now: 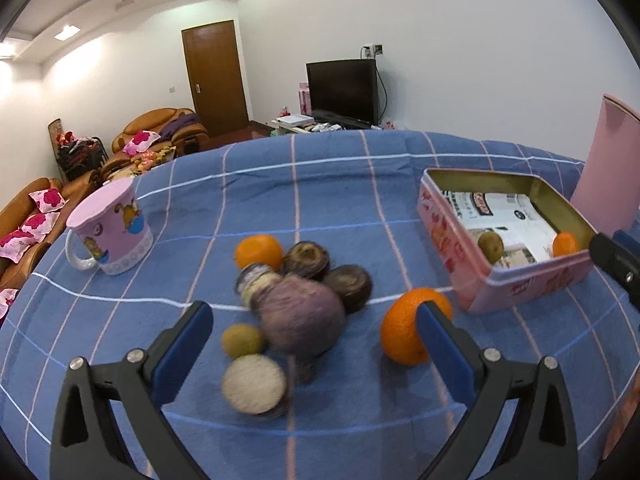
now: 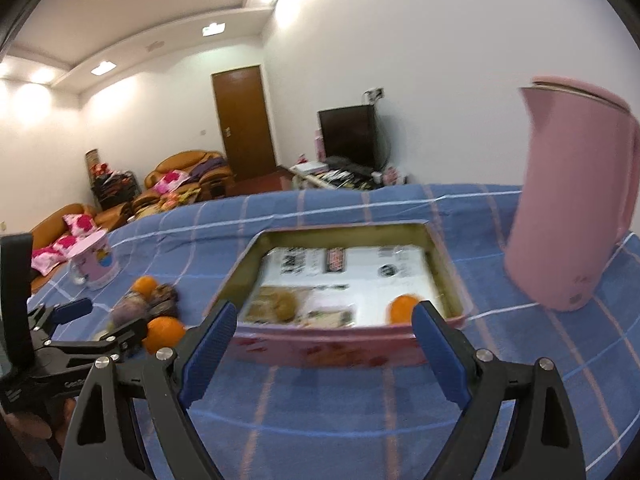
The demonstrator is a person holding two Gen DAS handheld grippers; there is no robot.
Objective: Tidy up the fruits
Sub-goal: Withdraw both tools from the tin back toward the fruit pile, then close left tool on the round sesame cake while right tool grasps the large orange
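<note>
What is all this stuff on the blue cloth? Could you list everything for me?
Tablecloth: one, blue checked, covering the table.
Tin: one, pink, open, at the right; it holds one small orange and one brownish-green fruit.
Fruit pile: two oranges, about four dark purple, two or so brownish-green, mid-cloth; blurred.
Mug: one, pink, at the left.
Kettle: one, pink, beyond the tin.
Left claw: black with blue pads, open over the pile.
Right claw: same, open before the tin.
</note>
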